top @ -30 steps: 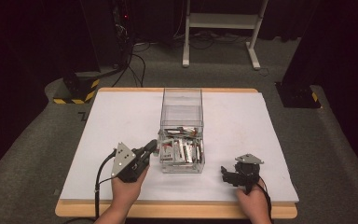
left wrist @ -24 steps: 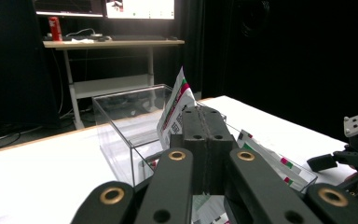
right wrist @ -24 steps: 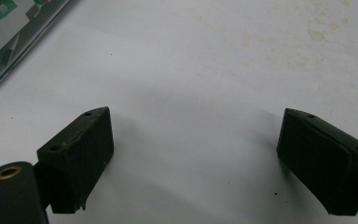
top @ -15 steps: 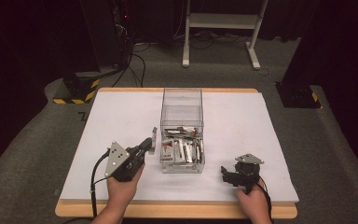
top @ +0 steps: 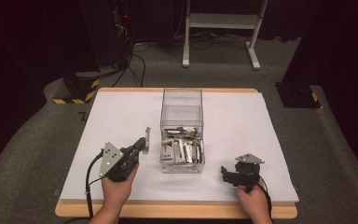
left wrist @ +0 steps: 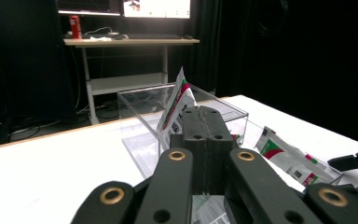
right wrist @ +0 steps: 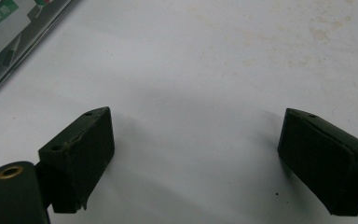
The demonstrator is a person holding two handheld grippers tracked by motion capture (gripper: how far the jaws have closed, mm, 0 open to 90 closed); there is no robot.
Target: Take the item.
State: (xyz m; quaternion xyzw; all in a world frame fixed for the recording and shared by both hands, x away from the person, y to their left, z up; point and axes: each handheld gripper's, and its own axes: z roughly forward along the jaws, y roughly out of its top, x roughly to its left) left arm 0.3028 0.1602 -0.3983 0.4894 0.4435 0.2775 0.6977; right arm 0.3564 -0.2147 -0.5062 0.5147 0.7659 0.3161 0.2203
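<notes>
White table point(top: 242, 121) — a packet point(left wrist: 175, 103) is clamped in the left gripper point(top: 145, 142) beside the box point(top: 182, 135); the right gripper point(right wrist: 193, 158) is held apart.

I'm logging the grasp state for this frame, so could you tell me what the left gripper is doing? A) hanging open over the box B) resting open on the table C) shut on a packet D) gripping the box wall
C: in the left gripper view the left gripper has its jaws pressed together on a packet, held beside the clear box.
</notes>
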